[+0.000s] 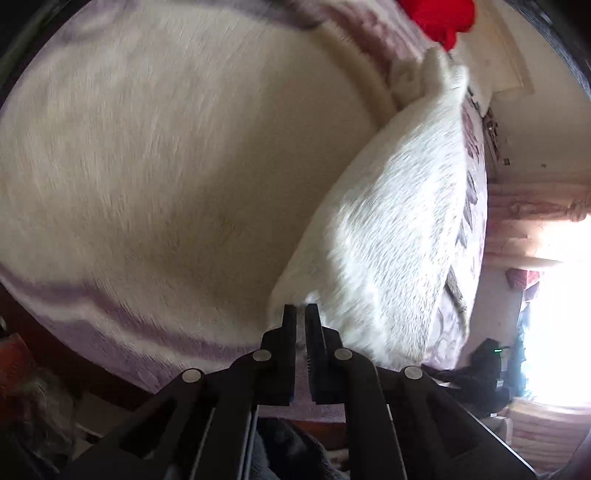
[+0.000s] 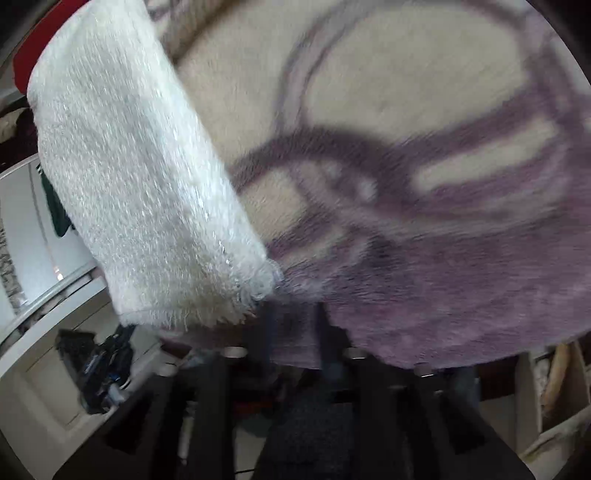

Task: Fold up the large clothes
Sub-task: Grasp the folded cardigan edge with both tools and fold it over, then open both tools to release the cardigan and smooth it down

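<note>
A fluffy white garment (image 1: 399, 229) is lifted above a cream and purple patterned blanket (image 1: 166, 166) on the bed. My left gripper (image 1: 301, 310) is shut on the garment's lower corner, the fabric pinched between its black fingers. In the right wrist view the same white garment (image 2: 147, 192) hangs as a long strip at the left, over the blanket (image 2: 424, 184). My right gripper (image 2: 291, 295) is blurred by motion; its fingers meet the garment's fringed corner, and its opening is hard to read.
A red cloth (image 1: 439, 18) lies at the far end of the bed. A bright window (image 1: 554, 314) and a dark bag (image 1: 484, 373) are at the right. A white cabinet (image 2: 48, 295) and dark clutter (image 2: 99, 369) sit on the floor at left.
</note>
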A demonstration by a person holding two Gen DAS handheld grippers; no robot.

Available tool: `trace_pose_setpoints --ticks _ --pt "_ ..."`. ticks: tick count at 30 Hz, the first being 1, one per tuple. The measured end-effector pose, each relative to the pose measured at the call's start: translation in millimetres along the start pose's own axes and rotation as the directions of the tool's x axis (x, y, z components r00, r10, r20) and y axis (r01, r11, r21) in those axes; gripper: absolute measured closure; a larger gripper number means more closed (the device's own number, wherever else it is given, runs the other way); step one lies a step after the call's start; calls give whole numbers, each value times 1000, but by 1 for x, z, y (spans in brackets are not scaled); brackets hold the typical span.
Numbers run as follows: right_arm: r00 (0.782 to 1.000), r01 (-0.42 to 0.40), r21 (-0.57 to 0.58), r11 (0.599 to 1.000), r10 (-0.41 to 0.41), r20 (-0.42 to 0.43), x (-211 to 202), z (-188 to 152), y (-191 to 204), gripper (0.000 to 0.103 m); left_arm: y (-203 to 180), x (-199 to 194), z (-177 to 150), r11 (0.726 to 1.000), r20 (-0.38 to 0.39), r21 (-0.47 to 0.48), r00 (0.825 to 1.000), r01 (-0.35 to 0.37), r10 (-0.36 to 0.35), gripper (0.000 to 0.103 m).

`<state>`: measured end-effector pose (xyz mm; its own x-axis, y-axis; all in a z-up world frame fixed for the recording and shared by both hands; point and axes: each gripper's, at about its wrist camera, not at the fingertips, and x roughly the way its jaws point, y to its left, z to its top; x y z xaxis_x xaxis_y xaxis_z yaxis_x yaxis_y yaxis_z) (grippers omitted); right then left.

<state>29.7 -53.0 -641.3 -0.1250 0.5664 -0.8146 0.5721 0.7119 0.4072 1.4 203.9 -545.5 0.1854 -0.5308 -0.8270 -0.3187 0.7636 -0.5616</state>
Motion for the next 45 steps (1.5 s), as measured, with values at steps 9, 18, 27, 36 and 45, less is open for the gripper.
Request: trace_pose_setpoints --ticks 9,18,27,36,45 --pt "979 -29 -272 962 83 188 -72 65 183 52 -31 -8 53 982 193 80 969 -170 152 97" --pt "927 370 -561 741 -338 165 33 183 393 55 60 62 60 935 96 -2 931 -354 353 97" --pt "827 543 -546 638 -521 214 92 194 453 55 112 48 58 977 133 -193 984 -88 115 97" --pt "880 473 -548 690 -329 343 -28 217 471 58 76 16 61 928 203 -16 907 -373 369 95" --pt "902 432 -543 720 -335 272 25 255 427 34 64 73 92 875 175 121 878 -469 446 0"
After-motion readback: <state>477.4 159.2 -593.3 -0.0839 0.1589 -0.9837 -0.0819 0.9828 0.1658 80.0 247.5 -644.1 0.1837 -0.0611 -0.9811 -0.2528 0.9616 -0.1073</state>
